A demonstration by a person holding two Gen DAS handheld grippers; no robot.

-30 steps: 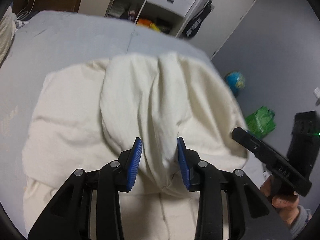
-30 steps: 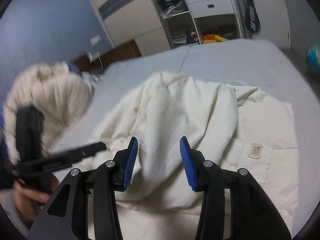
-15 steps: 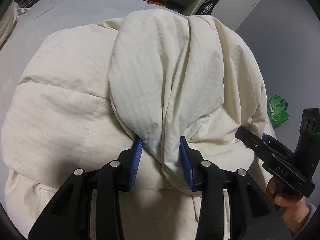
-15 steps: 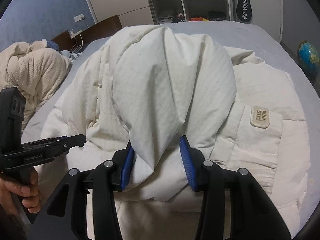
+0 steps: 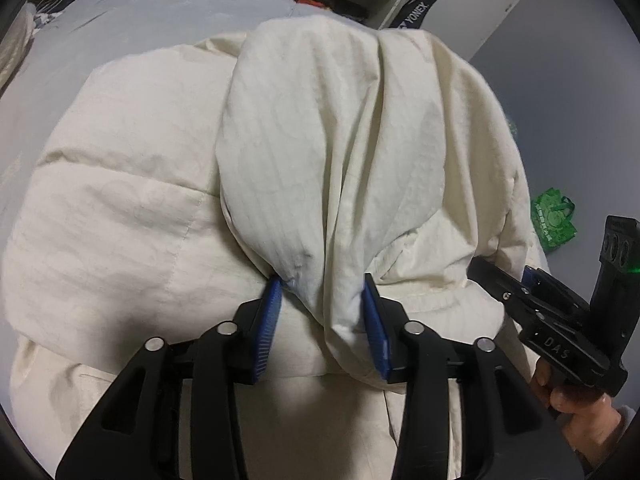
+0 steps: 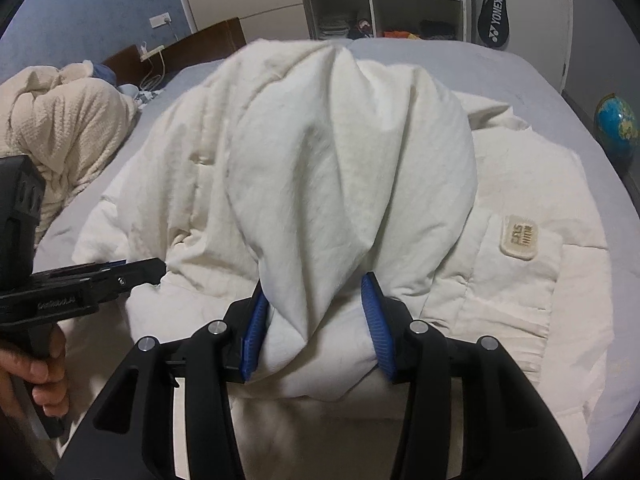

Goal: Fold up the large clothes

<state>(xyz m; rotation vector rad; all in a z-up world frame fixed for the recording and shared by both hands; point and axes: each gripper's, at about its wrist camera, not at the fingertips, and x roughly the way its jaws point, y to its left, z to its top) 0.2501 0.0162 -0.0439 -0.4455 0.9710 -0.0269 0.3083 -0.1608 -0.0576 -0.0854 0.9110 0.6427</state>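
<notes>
Cream padded fabric fills both views: the jacket [image 5: 120, 208] lies spread on the grey bed [image 5: 140, 12], and I place everything against it. Well to the jacket's left, in the right wrist view, a beige knitted blanket [image 6: 60, 136] sits heaped on the bed. My left gripper [image 5: 322, 320] sits at the jacket's near edge with a folded-over flap [image 5: 320, 140] of it hanging down between the blue pads [image 5: 268, 320]; its jaws have just been opening, and the left pad now stands clear of the cloth, so that hold is loose. Beside it to the right, my right gripper [image 6: 316, 320] has a bunched fold [image 6: 340, 160] of the same jacket filling the gap, both pads pressed on it (a proper grip). Right of that fold, a small sewn patch [image 6: 520, 238] lies on the jacket's front. Off the jacket's far right, a globe [image 6: 616, 128] stands beyond the bed.
</notes>
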